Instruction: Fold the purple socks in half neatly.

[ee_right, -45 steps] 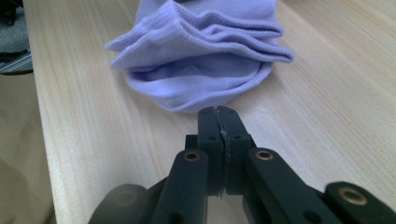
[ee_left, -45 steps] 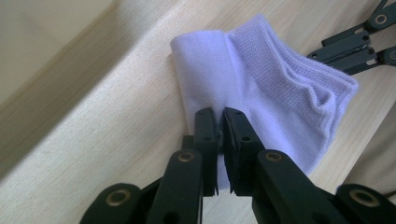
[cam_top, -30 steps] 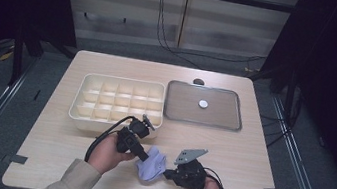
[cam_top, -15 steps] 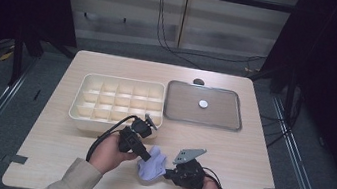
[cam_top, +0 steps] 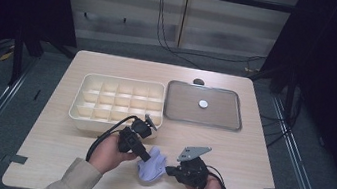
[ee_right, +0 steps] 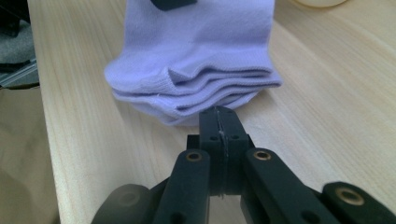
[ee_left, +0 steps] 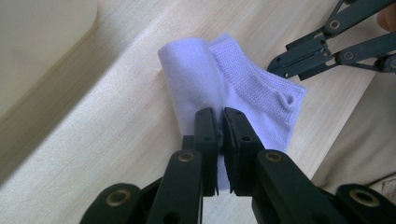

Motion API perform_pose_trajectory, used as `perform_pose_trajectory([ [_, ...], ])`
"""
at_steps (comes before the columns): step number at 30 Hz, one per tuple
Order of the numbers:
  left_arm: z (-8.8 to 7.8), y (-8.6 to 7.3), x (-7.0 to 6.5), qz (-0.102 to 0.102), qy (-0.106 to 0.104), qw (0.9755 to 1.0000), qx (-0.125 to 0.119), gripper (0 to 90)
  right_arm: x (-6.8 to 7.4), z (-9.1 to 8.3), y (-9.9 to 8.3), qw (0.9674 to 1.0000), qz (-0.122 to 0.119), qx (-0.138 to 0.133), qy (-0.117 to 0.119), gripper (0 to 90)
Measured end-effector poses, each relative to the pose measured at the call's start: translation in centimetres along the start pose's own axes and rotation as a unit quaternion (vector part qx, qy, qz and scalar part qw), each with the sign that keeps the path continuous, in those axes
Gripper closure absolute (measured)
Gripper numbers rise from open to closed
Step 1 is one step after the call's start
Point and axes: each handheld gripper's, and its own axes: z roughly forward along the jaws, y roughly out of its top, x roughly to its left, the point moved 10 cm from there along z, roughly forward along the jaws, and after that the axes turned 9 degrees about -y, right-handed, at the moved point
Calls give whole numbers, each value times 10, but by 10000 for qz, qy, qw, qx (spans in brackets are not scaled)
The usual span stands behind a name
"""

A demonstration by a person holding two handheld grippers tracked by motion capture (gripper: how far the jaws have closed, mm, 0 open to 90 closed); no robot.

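A folded lavender sock (cam_top: pixel 154 165) lies on the wooden table near its front edge, between the two hands. My left gripper (cam_top: pixel 146 156) comes at it from the left. In the left gripper view its jaws (ee_left: pixel 219 122) are pressed together on a fold of the sock (ee_left: pixel 252 91). My right gripper (cam_top: pixel 169 170) sits just right of the sock. In the right gripper view its jaws (ee_right: pixel 219 119) are shut with nothing between them, tips at the edge of the layered sock (ee_right: pixel 196 60).
A cream box with several compartments (cam_top: pixel 76 103) stands behind the left hand. To its right lies a grey metal tray (cam_top: pixel 221 116) holding a small white disc (cam_top: pixel 202 103). A dark round thing (cam_top: pixel 198 82) sits at the table's far edge.
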Motion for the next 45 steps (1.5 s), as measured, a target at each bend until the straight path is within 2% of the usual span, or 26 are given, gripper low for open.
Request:
perform_pose_trajectory([
  [1, 0, 0, 0, 6, -3, 10000, 3, 843, -1, 0, 1, 10000, -12, -48, -10, 897],
  [2, 0, 0, 0, 7, 17, 10000, 5, 844, 0, -2, 2, 10000, 89, -37, -5, 897],
  [6, -1, 0, 0, 55, 25, 10000, 47, 844, -1, -5, 6, 9999, 33, -117, -30, 898],
  [10, 0, 0, 0, 19, 34, 10000, 28, 843, 0, -6, 8, 9999, 40, -162, 1, 898],
  [13, 1, 0, -2, 30, 14, 10000, 33, 843, 2, -2, 8, 9999, -32, -128, 18, 897],
  [23, 1, 4, -8, 71, -98, 9999, -25, 843, 7, 5, 7, 10000, -21, -67, 58, 898],
  [32, 4, 7, -15, 176, -116, 9998, 34, 846, 11, 11, 7, 10000, 1, -25, 71, 898],
  [39, 6, 8, -18, 253, -135, 9996, 59, 846, 12, 14, 6, 9999, -101, 31, 35, 898],
  [41, 7, 7, -19, 208, -151, 9996, 69, 846, 14, 14, 6, 10000, -41, 23, 30, 898],
  [43, 8, 7, -19, 266, -149, 9995, 89, 846, 13, 15, 6, 10000, -44, 34, 3, 899],
  [45, 10, 6, -20, 239, -171, 9995, 101, 846, 14, 16, 7, 10000, -74, 7, 9, 899],
])
